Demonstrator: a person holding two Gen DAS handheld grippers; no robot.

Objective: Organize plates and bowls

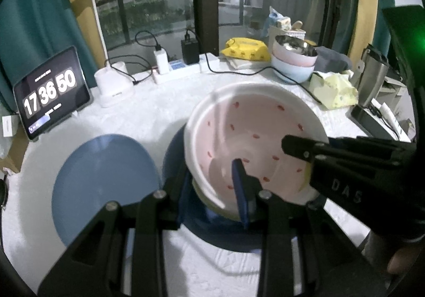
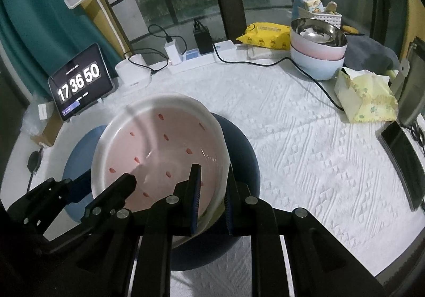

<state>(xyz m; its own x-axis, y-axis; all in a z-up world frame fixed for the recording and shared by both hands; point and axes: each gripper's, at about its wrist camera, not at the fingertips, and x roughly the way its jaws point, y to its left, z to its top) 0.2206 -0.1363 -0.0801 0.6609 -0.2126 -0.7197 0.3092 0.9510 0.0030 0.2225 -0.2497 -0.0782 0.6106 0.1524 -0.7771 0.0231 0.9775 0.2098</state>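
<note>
A white bowl with a pink inside and red specks is held tilted just above a dark blue plate. My left gripper is shut on the bowl's near-left rim, one finger inside, one outside. My right gripper is shut on the bowl's near-right rim and shows from the side in the left wrist view. A light blue plate lies flat to the left.
A stack of bowls, steel over pink over pale blue, stands at the back right. A tablet clock, lamp base, power strip and cables, yellow wipes, tissue pack and phone ring the white-clothed table.
</note>
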